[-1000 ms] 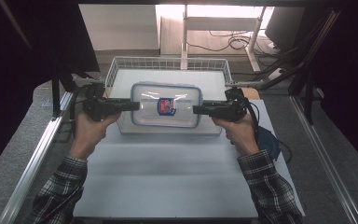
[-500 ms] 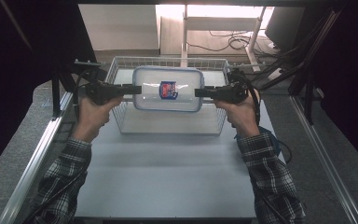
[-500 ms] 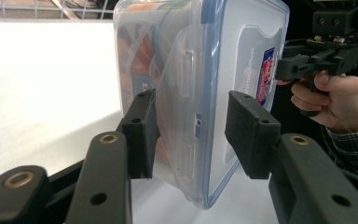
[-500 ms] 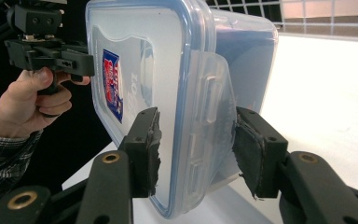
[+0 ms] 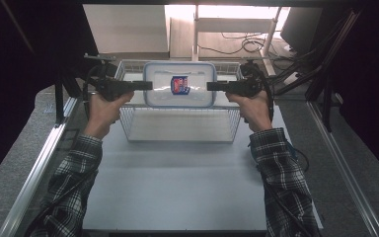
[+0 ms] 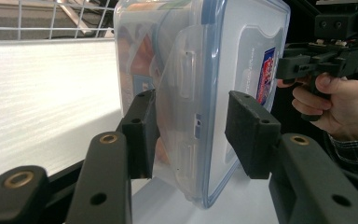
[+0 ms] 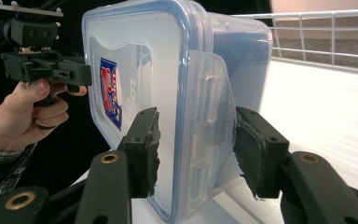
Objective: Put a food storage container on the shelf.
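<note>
Container: a clear plastic food container (image 5: 179, 84) with a blue-rimmed snap-on lid and a red-and-blue label on the lid is seen; its flap latches are folded down at both short ends.
Position: it is held level in the air above the white wire basket (image 5: 179, 124) at the far side of the white table (image 5: 177, 187), between the two grippers.
Left gripper: the left gripper (image 5: 145, 85) is set at the container's left short end; its jaws are partly closed and clamped on that end, one pad on the lid side, the other on the base side (image 6: 193, 133).
Right gripper: the right gripper (image 5: 213, 86) is set at the right short end; its jaws are likewise part-way closed on that end (image 7: 196, 149).
</note>
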The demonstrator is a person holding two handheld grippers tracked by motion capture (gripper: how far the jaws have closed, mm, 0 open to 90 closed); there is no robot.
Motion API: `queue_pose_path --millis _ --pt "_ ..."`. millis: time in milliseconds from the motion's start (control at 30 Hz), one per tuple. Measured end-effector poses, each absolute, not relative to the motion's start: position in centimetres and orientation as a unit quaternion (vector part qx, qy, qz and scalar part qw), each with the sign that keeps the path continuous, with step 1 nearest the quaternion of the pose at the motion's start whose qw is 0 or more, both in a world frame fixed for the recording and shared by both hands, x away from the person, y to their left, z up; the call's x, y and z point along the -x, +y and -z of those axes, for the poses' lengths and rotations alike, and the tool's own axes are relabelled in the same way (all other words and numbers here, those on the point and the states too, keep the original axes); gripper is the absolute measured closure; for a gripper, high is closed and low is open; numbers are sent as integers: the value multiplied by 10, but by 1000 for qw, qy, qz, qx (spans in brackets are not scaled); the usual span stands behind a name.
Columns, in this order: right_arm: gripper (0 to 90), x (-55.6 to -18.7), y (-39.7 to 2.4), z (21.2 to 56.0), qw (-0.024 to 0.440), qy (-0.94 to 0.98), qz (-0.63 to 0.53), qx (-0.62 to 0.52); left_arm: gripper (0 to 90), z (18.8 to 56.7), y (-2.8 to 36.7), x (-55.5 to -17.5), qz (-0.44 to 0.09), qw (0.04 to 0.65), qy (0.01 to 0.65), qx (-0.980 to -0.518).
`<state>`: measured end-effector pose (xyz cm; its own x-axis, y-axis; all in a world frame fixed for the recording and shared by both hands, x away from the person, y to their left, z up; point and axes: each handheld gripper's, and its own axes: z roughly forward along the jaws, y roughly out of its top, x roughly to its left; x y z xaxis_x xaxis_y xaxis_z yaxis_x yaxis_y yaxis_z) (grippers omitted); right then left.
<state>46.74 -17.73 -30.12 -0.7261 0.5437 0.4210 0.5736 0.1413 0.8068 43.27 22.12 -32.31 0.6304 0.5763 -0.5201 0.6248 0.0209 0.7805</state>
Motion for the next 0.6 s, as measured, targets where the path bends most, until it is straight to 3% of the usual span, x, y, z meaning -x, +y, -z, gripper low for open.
queue_pose_path --millis 300,600 --pt "506 -475 -177 302 20 -749 543 378 537 323 222 -440 21 571 431 -698" --pt "463 -474 -170 303 -7 -752 538 380 492 325 217 -438 -6 570 424 -704"
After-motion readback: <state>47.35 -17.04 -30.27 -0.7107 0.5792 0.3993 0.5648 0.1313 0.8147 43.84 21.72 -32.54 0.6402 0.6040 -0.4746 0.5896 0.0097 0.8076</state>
